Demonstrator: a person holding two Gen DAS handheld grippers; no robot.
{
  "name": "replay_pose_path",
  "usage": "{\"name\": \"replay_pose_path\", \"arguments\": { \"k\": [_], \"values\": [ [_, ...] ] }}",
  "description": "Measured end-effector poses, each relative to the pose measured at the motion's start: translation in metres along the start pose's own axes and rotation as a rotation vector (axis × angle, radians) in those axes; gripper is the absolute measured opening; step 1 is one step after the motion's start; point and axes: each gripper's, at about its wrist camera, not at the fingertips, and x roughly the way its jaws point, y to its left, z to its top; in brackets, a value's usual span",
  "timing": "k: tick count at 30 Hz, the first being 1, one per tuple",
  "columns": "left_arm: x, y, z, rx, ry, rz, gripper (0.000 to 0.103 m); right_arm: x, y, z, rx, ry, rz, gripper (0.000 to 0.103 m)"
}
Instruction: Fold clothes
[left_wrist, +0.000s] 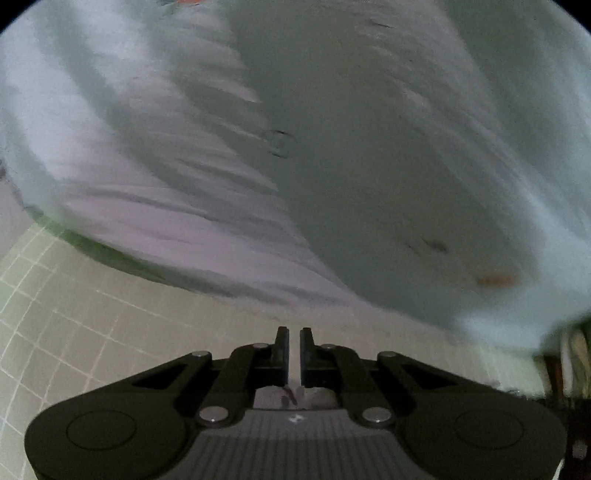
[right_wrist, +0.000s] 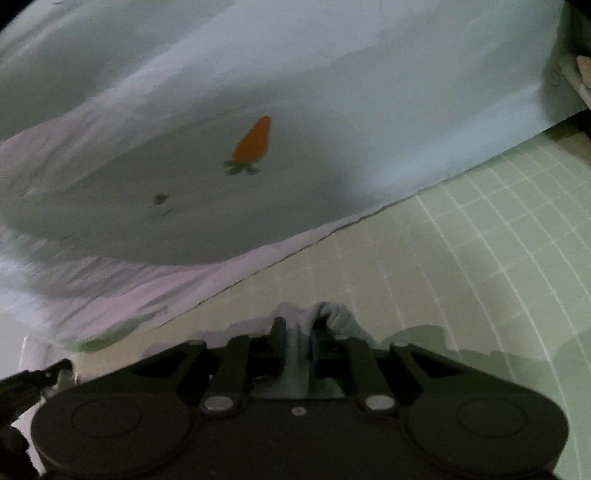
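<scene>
A pale blue garment with a lilac hem and small prints fills most of the left wrist view, blurred by motion, above the green mat. My left gripper has its fingers almost together with a thin gap; nothing shows between them. In the right wrist view the same garment with an orange carrot print is spread over the mat. My right gripper is shut on a bunched fold of the garment's pale blue cloth.
A light green cutting mat with a white grid covers the table, also in the left wrist view. Dark objects stand at the right edge of the left wrist view. A white edge shows at top right.
</scene>
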Motion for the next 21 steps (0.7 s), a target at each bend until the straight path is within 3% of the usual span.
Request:
{"name": "replay_pose_path", "arguments": {
  "k": [2,4,5,7,9,12,19,20,21],
  "values": [
    [0.002,0.009,0.005,-0.028,-0.020,0.037,0.014,0.000,-0.003,0.003,0.033,-0.033,0.004,0.029],
    [0.000,0.014,0.002,-0.020,-0.018,0.059,0.034,-0.006,-0.002,0.003,0.010,-0.092,-0.018,0.051],
    [-0.002,0.016,-0.001,-0.013,-0.012,0.067,0.039,-0.010,-0.002,0.003,-0.012,-0.125,-0.039,0.056],
    [-0.007,0.020,-0.013,0.003,0.007,0.076,0.055,-0.017,-0.002,-0.001,-0.063,-0.148,-0.072,0.062],
    [-0.010,0.020,-0.030,0.019,0.040,0.059,0.059,-0.017,-0.005,-0.006,-0.091,-0.132,-0.081,0.066],
    [-0.015,0.017,-0.053,0.016,0.080,0.019,0.062,-0.013,-0.009,-0.019,-0.120,-0.093,-0.103,0.072],
    [-0.010,0.003,-0.074,0.034,0.090,-0.012,0.060,0.002,-0.007,-0.041,-0.223,-0.038,-0.149,0.073],
    [-0.008,0.002,-0.073,0.038,0.085,-0.015,0.058,0.005,-0.006,-0.042,-0.242,-0.035,-0.156,0.072],
    [-0.006,0.000,-0.072,0.041,0.079,-0.018,0.044,0.009,-0.005,-0.042,-0.257,-0.033,-0.151,0.072]
  ]
}}
